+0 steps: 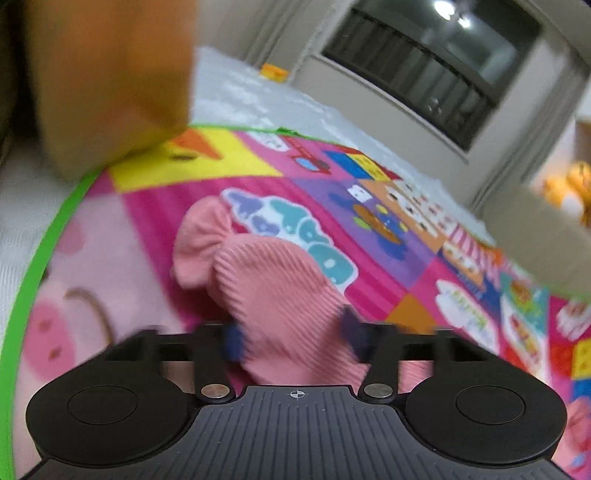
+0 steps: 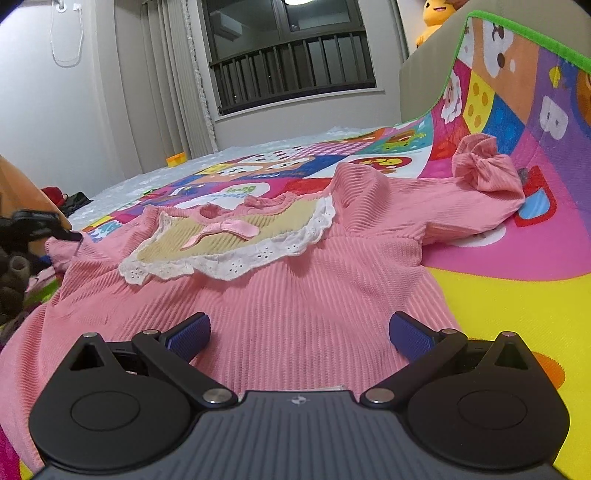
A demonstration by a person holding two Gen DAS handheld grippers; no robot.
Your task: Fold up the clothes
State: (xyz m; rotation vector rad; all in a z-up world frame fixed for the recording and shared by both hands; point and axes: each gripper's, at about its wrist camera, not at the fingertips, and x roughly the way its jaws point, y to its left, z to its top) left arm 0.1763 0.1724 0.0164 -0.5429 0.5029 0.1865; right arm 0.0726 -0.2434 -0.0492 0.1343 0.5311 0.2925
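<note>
A pink ribbed child's dress (image 2: pixel 266 295) lies front up on a bright cartoon play mat (image 2: pixel 517 288), and everything else sits around it. Its cream bib has a white eyelet lace collar (image 2: pixel 236 264) with a small pink bow (image 2: pixel 225 229) at the neck. One long sleeve, with a gathered cuff (image 2: pixel 484 166), reaches toward the side of the mat that curls up against a beige piece of furniture (image 2: pixel 424 85).

The right gripper (image 2: pixel 299 334) is low over the dress's skirt, jaws spread wide, and its blue pads (image 2: pixel 190 336) grip nothing.

The left gripper (image 1: pixel 293 338) is at the dress's other sleeve (image 1: pixel 273 288). The ribbed cloth runs between its blue pads (image 1: pixel 232 341), and the ruffled cuff (image 1: pixel 201 242) lies on the mat beyond them. That view is blurred, so I cannot tell whether the jaws are pinching the cloth.

Past the dress's collar, beyond the mat, are a white bedspread (image 2: pixel 258 147), curtains (image 2: pixel 173 81) and a dark barred window (image 2: pixel 288 55). A yellow plush toy (image 2: pixel 436 18) sits behind the furniture.
</note>
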